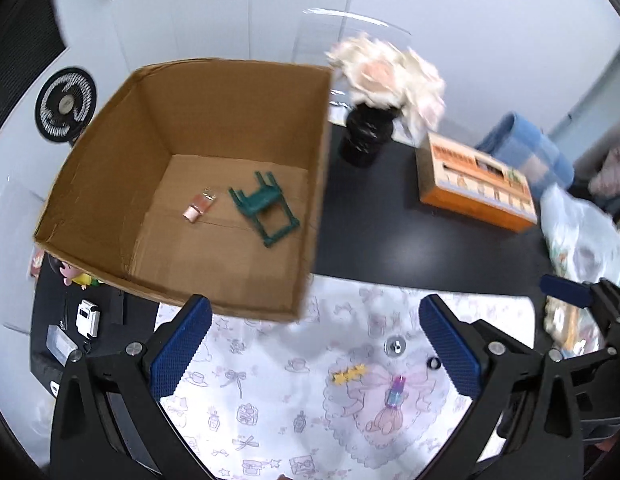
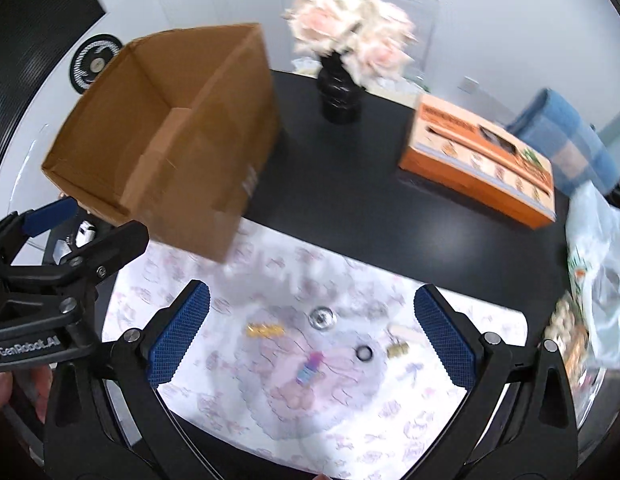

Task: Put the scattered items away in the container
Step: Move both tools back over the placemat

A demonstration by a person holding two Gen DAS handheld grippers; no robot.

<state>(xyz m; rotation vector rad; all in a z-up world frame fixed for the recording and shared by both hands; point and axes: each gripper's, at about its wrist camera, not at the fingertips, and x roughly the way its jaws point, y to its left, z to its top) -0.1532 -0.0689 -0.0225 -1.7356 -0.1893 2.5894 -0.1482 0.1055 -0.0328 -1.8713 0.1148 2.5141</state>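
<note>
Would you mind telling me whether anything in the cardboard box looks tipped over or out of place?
Yes: the green toy chair lies on its side on the floor of the cardboard box, legs pointing sideways rather than standing upright. Beside it, apart, a small pink item also lies flat. The box itself looks intact.

A black vase (image 2: 339, 94) of pale pink flowers (image 2: 352, 34) stands far back on the black table (image 2: 350, 200). An orange cardboard packet (image 2: 480, 160) lies to its right.
</note>
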